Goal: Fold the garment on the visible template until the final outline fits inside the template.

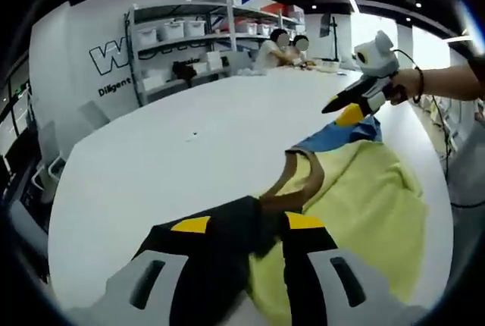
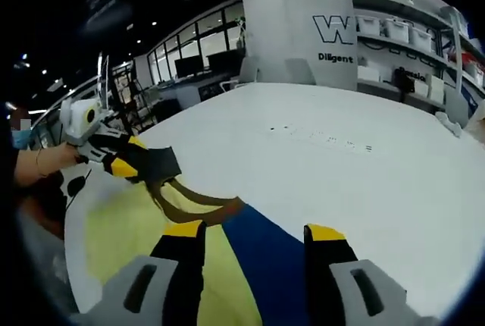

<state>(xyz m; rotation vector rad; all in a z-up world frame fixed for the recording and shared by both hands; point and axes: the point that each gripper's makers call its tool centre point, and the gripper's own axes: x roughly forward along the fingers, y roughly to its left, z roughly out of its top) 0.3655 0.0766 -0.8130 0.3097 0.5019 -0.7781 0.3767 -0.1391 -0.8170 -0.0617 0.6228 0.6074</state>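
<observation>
Garment [image 1: 364,197] lies on the white bench [image 1: 189,144], pale yellow body with a blue part and a brown-trimmed neckline; one dark part is lifted off the surface.

Left tool [image 1: 246,224]: jaws closed down on dark fabric of the garment at the near edge; in the right gripper view the same tool [image 2: 140,167] holds that dark part raised, with brown trim hanging from it.

Right tool [image 2: 254,231]: jaws stand well apart over the blue part, nothing visibly pinched; in the left gripper view it [image 1: 345,110] sits at the blue edge, a hand [image 1: 409,83] behind it; contact with the cloth cannot be told.

Template: no outline made out under the cloth.

Judgement: early in the fold, grasp stage; one corner secured, the other not yet taken. Next move likely calls for the right tool to close on the blue edge, then both carry the cloth over evenly so it does not bunch.

Room: shelving [image 1: 204,34] with bins, wall lettering [image 2: 333,30], ceiling spots; people at the bench's far end.
</observation>
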